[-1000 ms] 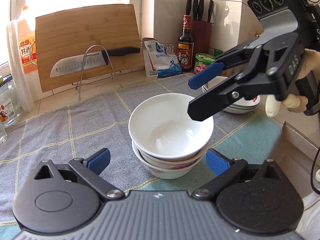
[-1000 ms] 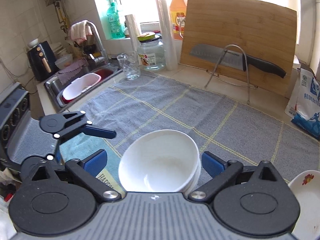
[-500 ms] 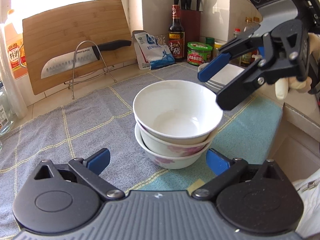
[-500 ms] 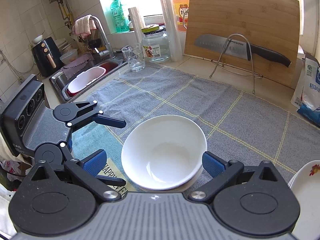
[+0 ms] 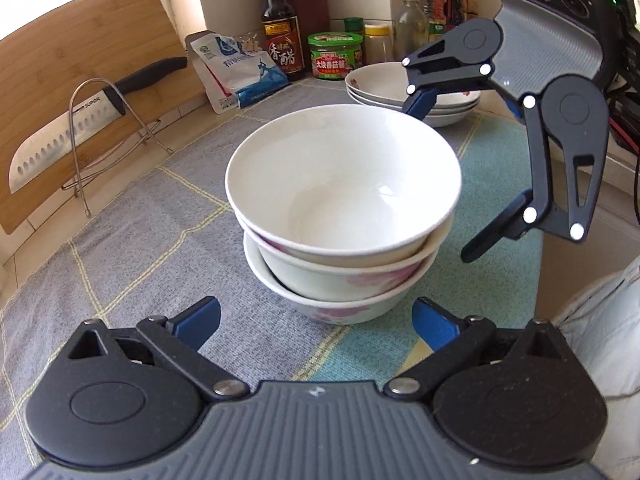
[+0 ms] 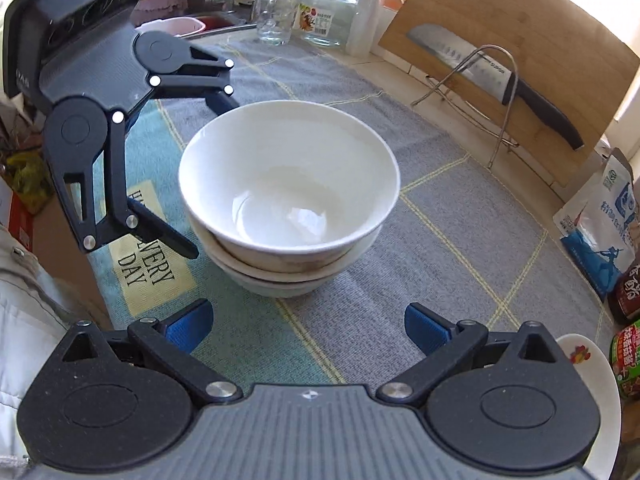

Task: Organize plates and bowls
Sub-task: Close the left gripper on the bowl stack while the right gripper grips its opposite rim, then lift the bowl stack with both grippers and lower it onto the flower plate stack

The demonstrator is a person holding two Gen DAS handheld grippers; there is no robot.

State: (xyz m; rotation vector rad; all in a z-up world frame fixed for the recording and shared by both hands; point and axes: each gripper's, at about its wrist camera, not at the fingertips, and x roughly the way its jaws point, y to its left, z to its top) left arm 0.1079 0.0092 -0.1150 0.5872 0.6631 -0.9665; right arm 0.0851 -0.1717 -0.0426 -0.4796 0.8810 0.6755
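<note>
A stack of three white bowls (image 5: 340, 208) with pink flower prints stands on the grey checked towel (image 5: 152, 240); it also shows in the right wrist view (image 6: 288, 196). A stack of white plates (image 5: 400, 88) sits behind it at the back right. My left gripper (image 5: 316, 320) is open and empty, its fingers either side of the stack's near base. My right gripper (image 6: 306, 324) is open and empty just in front of the stack; it also shows in the left wrist view (image 5: 440, 176), to the right of the bowls.
A bamboo cutting board (image 5: 80, 80) and a knife on a wire stand (image 5: 80, 128) lean at the back left. A salt bag (image 5: 240, 68), sauce bottle (image 5: 280, 28) and green jar (image 5: 335, 56) stand behind. A glass jar (image 6: 324, 12), cup and sink lie beyond the towel.
Both grippers have dropped lower and closer to the bowl stack, on opposite sides of it. The stack has not moved. Both jaws stay open.
</note>
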